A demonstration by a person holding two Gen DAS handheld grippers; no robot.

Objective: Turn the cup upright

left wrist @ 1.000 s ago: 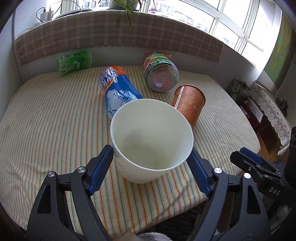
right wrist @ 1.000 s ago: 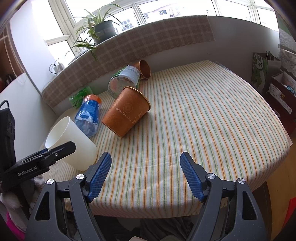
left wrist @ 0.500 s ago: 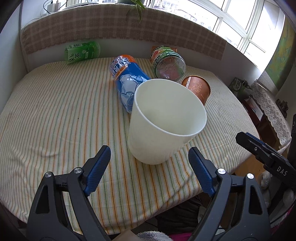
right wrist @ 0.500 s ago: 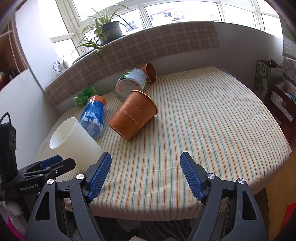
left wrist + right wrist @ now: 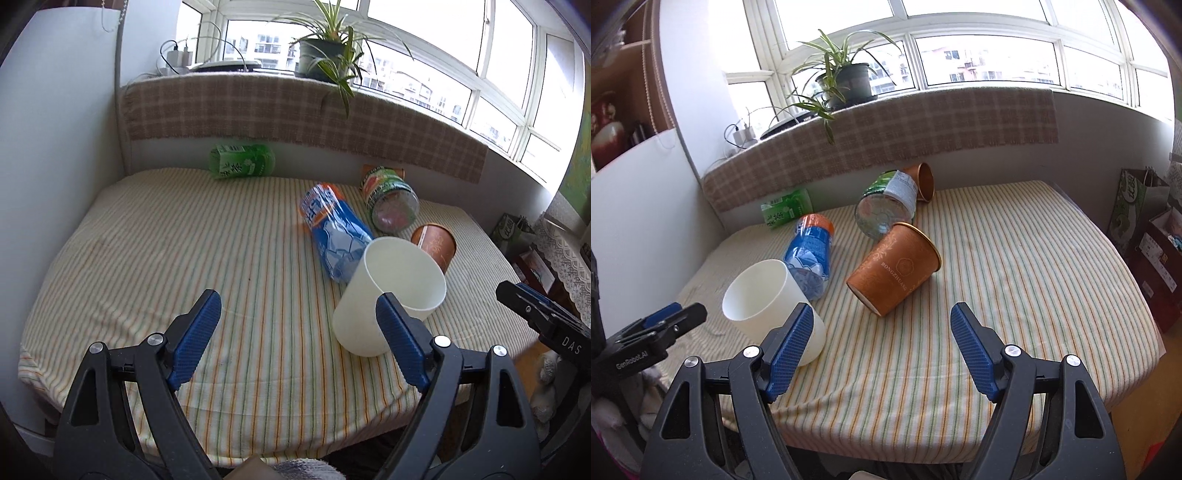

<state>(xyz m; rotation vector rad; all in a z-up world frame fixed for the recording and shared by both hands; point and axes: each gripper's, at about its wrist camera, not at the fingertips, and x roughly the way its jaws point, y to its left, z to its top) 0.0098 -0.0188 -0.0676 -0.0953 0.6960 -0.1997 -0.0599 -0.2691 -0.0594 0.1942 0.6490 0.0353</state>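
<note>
The white cup stands mouth-up near the bench's near edge, touching the blue bottle behind it. Both the left claw and the right claw gape wide, holding nothing. A careless sweep could knock the cup off the edge, or roll the bottle into it. Its base is hidden behind a finger, so it probably sits flat.

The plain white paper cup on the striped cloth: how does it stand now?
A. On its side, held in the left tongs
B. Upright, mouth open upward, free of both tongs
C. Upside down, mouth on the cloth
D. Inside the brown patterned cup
B. The plain white paper cup stands on its base on the striped cloth with its mouth up; the left tongs and right tongs are open and empty.
</note>
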